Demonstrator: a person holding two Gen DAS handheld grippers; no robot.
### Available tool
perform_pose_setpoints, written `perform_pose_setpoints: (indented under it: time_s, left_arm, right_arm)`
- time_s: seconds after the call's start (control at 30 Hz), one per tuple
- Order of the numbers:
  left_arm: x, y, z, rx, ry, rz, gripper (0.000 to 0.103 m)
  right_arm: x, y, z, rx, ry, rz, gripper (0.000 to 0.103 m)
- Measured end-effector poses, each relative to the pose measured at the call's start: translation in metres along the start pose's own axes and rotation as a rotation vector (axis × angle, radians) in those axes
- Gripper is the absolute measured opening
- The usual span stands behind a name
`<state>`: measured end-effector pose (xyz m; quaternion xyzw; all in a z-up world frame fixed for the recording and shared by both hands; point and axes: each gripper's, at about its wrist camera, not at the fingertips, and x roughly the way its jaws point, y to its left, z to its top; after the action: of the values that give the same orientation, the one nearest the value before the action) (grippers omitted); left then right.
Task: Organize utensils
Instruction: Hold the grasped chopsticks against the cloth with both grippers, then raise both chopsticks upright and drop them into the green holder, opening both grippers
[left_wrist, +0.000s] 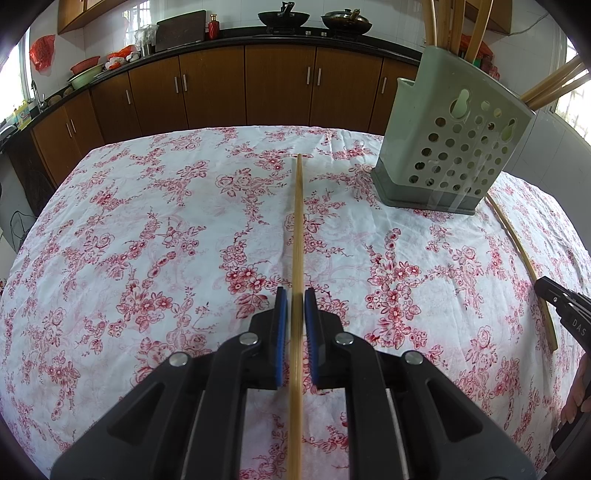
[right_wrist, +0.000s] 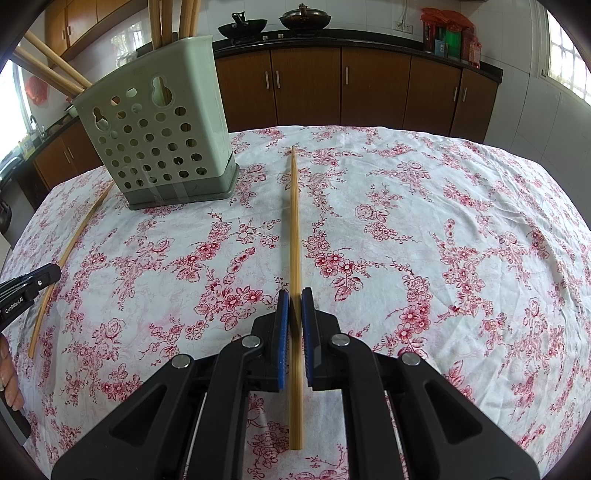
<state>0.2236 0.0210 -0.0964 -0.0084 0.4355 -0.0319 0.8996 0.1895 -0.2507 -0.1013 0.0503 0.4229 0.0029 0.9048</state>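
Note:
In the left wrist view my left gripper (left_wrist: 295, 295) is shut on a bamboo chopstick (left_wrist: 297, 221) that runs straight away from me along the floral tablecloth (left_wrist: 147, 240). My right gripper (right_wrist: 295, 295) is likewise shut on a second chopstick (right_wrist: 294, 221), blue pads against its sides. Each gripper shows at the edge of the other's view: the right gripper (left_wrist: 548, 288) beside its chopstick (left_wrist: 517, 251), the left gripper (right_wrist: 50, 275) beside its chopstick (right_wrist: 70, 251). A pale green perforated utensil holder (left_wrist: 454, 140) (right_wrist: 159, 133) stands upright between them, with several chopsticks in it.
Brown cabinets (left_wrist: 277, 85) under a dark counter run behind the table, with woks (left_wrist: 282, 18) and bowls (left_wrist: 85, 74) on top. A hand (left_wrist: 576, 398) shows at the right edge of the left wrist view. The cloth-covered table drops off at its far edge.

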Motion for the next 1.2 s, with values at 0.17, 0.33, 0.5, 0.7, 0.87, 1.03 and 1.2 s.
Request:
perform_pose_setpoints:
  time_s: [0.17, 0.33, 0.5, 0.7, 0.87, 1.03, 1.2]
  left_arm:
    - [0.000, 0.000, 0.000, 0.000, 0.000, 0.000, 0.013]
    - [0.000, 0.000, 0.000, 0.000, 0.000, 0.000, 0.013]
    - [0.000, 0.000, 0.000, 0.000, 0.000, 0.000, 0.013]
    - [0.000, 0.000, 0.000, 0.007, 0.000, 0.003, 0.013]
    - [-0.009, -0.003, -0.011, 0.055, 0.010, 0.033, 0.017]
    - [-0.013, -0.009, -0.018, 0.106, 0.006, 0.056, 0.009]
    - [-0.038, -0.008, -0.011, 0.118, -0.056, 0.043, 0.008]
  right_arm:
    - [0.000, 0.000, 0.000, 0.000, 0.000, -0.001, 0.008]
    - [0.000, 0.000, 0.000, 0.000, 0.000, -0.001, 0.009]
    - [0.000, 0.000, 0.000, 0.000, 0.000, -0.001, 0.009]
    - [-0.001, 0.000, 0.000, -0.006, -0.001, -0.004, 0.009]
    - [-0.006, 0.002, -0.007, -0.031, 0.000, -0.009, 0.009]
    - [-0.008, 0.001, -0.009, -0.025, 0.004, 0.001, 0.008]
    - [-0.038, 0.001, 0.000, -0.031, -0.087, -0.012, 0.008]
